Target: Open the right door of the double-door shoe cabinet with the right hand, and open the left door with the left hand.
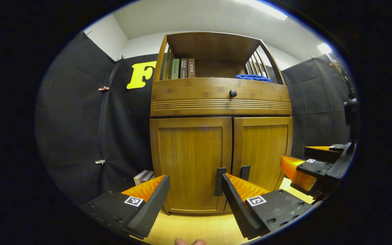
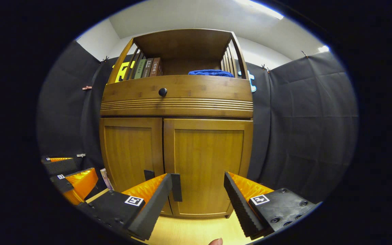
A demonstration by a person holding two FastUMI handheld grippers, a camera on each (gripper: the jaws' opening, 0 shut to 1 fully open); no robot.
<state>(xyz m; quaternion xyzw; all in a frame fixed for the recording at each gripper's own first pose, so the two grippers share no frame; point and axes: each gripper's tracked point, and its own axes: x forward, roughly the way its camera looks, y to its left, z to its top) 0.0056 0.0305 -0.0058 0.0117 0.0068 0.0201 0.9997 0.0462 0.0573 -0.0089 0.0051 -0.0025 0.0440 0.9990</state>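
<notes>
The wooden shoe cabinet stands ahead with both doors closed. In the left gripper view the left door (image 1: 191,163) carries a dark vertical handle (image 1: 220,182) at its inner edge. My left gripper (image 1: 194,180) is open in front of that door, its right finger just before the handle. The right door (image 1: 262,153) has its own handle (image 1: 245,173), and the right gripper (image 1: 296,156) hovers at the far right. In the right gripper view my right gripper (image 2: 198,178) is open before the right door (image 2: 206,163), its left finger overlapping the handle (image 2: 176,187). The left gripper (image 2: 85,169) shows at the left.
Above the doors is a drawer with a black knob (image 1: 232,93). The open shelf holds upright books (image 1: 182,68) and a blue cloth (image 1: 253,78). More books (image 1: 144,177) lean on the floor left of the cabinet. Pale wooden floor (image 1: 196,228) lies below.
</notes>
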